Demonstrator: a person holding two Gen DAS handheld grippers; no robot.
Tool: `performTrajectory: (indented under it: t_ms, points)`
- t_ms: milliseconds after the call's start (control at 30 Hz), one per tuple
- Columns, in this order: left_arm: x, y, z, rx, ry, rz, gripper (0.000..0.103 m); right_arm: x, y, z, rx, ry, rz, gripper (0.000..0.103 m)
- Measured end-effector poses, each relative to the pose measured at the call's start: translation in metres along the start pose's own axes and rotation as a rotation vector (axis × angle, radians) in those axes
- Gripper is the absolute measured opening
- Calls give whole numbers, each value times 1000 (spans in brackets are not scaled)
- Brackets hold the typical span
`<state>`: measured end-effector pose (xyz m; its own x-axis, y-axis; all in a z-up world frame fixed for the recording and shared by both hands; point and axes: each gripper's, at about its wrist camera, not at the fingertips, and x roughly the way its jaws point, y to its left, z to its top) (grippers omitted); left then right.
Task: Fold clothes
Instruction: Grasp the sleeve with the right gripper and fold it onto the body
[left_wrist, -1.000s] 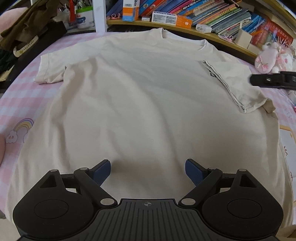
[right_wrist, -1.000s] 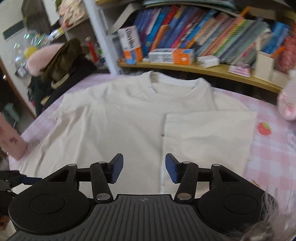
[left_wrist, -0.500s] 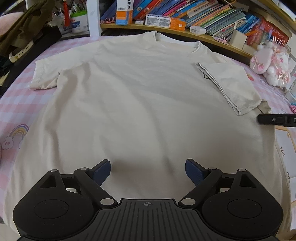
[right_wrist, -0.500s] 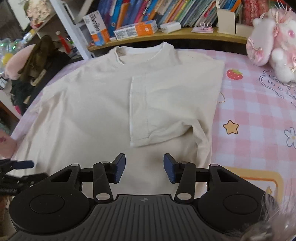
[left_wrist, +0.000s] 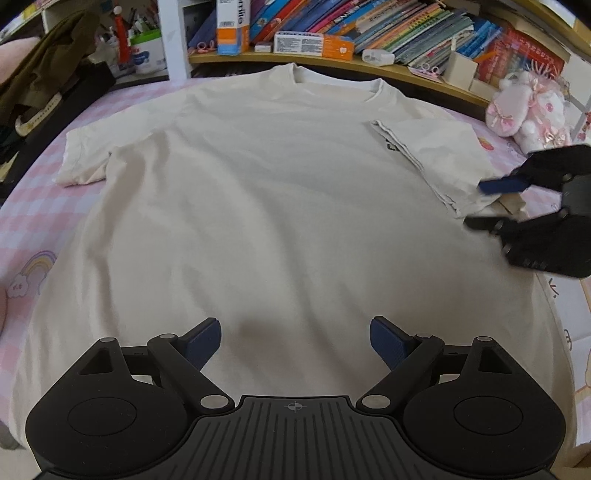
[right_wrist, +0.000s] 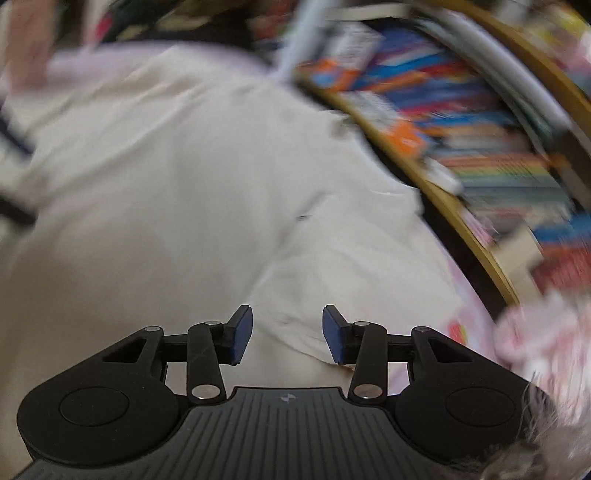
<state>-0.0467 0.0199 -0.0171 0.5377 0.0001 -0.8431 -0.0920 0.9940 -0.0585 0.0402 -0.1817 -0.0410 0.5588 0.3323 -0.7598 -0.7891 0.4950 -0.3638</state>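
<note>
A pink-and-white checked sheet with printed cartoon motifs, a rainbow at the near left and a strawberry at the far right, covers the surface that carries everything. A cream T-shirt lies flat across most of it, collar toward the far edge, its left sleeve spread out on the sheet and its right sleeve folded inward over the chest. At the far right a pink plush toy sits on the sheet. At the far left lies a heap of dark clothing.
</note>
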Motion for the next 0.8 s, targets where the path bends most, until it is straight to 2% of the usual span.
performTrajectory:
  t_ms: [67,100,133,167,233,300,367,433,533,567,633,667,733,800]
  points:
    - [-2,3,-1,-15,-3,8,90,9,0,2,-4,0,27,35]
    - [-2,4,-1,-22,-4,12,90,9,-4,3,31,-10,36,26]
    - [-3,6,-2,-28,-6,17,90,6,-10,5,95,-25,42,8]
    - [-3,7,-2,-34,-7,21,90,3,-16,6,159,-40,48,6]
    - [-3,10,-3,-47,-2,25,90,-5,-28,9,308,-85,57,6]
    - [-1,12,-3,-59,5,23,90,-13,-37,9,511,-141,93,6]
    - [0,11,-1,-61,8,13,90,-5,-35,7,629,-104,147,11]
    - [-1,8,0,-44,1,3,90,5,-29,5,654,-49,203,28]
    - [0,3,0,-26,-1,0,90,-14,-27,-6,668,-110,270,31]
    - [1,3,1,-26,1,0,90,-24,-29,-12,679,-137,268,31]
    - [0,3,1,-35,-3,-2,90,-41,-38,-25,718,-166,188,28]
    - [0,3,2,-41,-6,-4,90,-46,-43,-32,741,-154,115,28]
    - [2,1,4,-48,-9,-8,90,-51,-55,-48,794,-127,-8,17]
    - [3,-3,5,-45,-7,-13,90,-44,-66,-62,858,-76,-15,11]
